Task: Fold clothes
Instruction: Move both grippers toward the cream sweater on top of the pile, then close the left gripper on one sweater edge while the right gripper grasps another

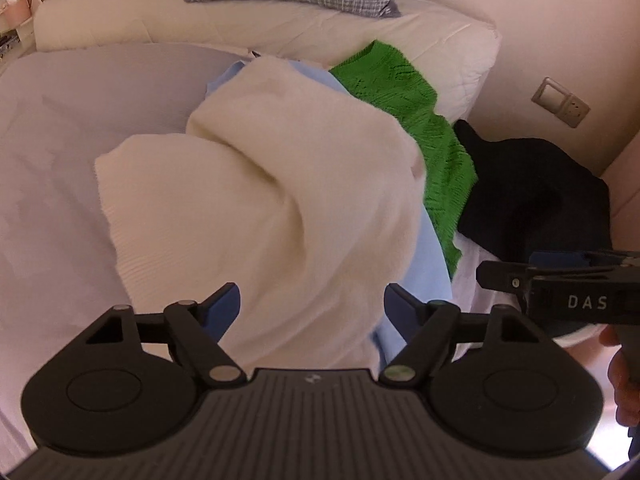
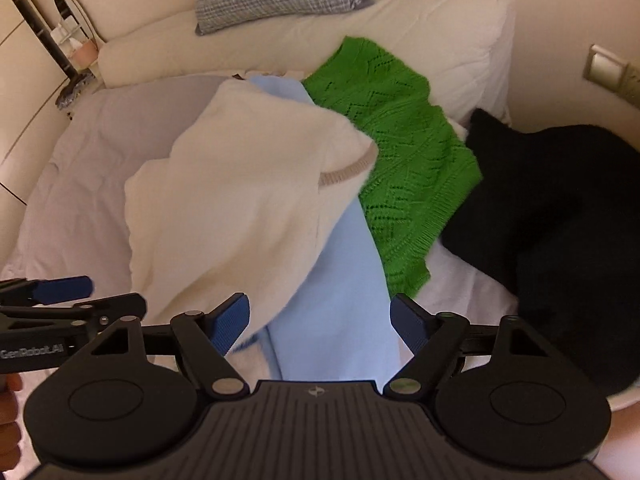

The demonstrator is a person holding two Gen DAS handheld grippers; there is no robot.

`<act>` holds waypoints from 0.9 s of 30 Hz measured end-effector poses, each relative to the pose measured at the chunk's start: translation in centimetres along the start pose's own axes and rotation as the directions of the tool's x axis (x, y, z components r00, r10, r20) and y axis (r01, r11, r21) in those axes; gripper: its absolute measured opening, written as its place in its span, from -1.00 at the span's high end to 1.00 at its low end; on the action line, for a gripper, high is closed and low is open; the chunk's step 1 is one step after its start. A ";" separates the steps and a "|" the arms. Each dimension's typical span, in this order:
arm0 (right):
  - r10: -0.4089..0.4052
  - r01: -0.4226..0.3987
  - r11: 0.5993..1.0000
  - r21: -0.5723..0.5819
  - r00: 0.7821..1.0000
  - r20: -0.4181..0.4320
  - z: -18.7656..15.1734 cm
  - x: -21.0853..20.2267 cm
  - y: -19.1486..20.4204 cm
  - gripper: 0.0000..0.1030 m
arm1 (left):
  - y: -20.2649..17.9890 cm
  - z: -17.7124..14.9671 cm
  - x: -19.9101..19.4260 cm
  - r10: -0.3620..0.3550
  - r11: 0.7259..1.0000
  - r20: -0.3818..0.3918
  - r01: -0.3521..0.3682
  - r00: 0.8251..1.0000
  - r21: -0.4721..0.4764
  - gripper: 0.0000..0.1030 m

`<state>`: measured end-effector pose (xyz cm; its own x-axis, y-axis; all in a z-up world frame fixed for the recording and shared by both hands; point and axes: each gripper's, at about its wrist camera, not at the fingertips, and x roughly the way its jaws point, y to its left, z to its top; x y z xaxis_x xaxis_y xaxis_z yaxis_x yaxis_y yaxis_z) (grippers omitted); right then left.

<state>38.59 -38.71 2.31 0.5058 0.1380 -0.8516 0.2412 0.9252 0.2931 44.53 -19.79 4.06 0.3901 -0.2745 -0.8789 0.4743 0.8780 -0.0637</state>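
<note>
Bed [image 1: 60, 152] with pale grey sheet carries the clothing. A cream ribbed knit sweater [image 1: 256, 208] lies rumpled over a light blue garment [image 2: 340, 292]; beside them lie a green openwork knit [image 2: 400, 160] and a black fleecy garment [image 2: 560, 220]. Left claw [image 1: 312, 308] stands open over the cream sweater, apparently gripping nothing. Right claw [image 2: 320, 320] stands open above the blue garment, pads clear.

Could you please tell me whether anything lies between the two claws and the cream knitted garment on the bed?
Nothing visible does. The cream knitted garment lies on top of the pile, over the light blue garment, and it reaches right between the open fingers of the left claw. The right claw has both fabrics directly before it.
</note>
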 end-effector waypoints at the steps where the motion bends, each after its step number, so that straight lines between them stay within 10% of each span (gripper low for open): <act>1: 0.015 -0.015 1.000 0.011 1.000 -0.007 0.5 0.6 -0.5 -0.47 | -0.1 0.5 0.6 0.001 1.000 -0.003 -0.001 1.000 -0.005 -0.48; 7: 0.168 -0.160 0.970 0.182 0.985 -0.026 2.7 4.2 -3.4 -0.28 | -0.1 3.2 3.7 -0.022 0.998 -0.036 0.020 0.999 -0.054 -0.48; 12: 0.307 -0.285 0.866 0.411 0.952 0.013 3.9 7.3 -6.3 -0.01 | 0.0 4.6 5.9 -0.036 0.995 -0.066 0.030 0.997 -0.091 -0.48; 27: 0.426 -0.362 0.627 0.689 0.901 0.085 5.4 15.4 -10.2 -0.04 | 1.5 7.4 10.9 -0.071 0.982 -0.097 0.053 0.993 -0.180 -0.25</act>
<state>48.37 -47.96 -11.50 0.6289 0.4884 -0.6049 0.5391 0.2866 0.7920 55.26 -24.38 -2.10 0.2774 -0.2970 -0.9137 0.3448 0.9185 -0.1939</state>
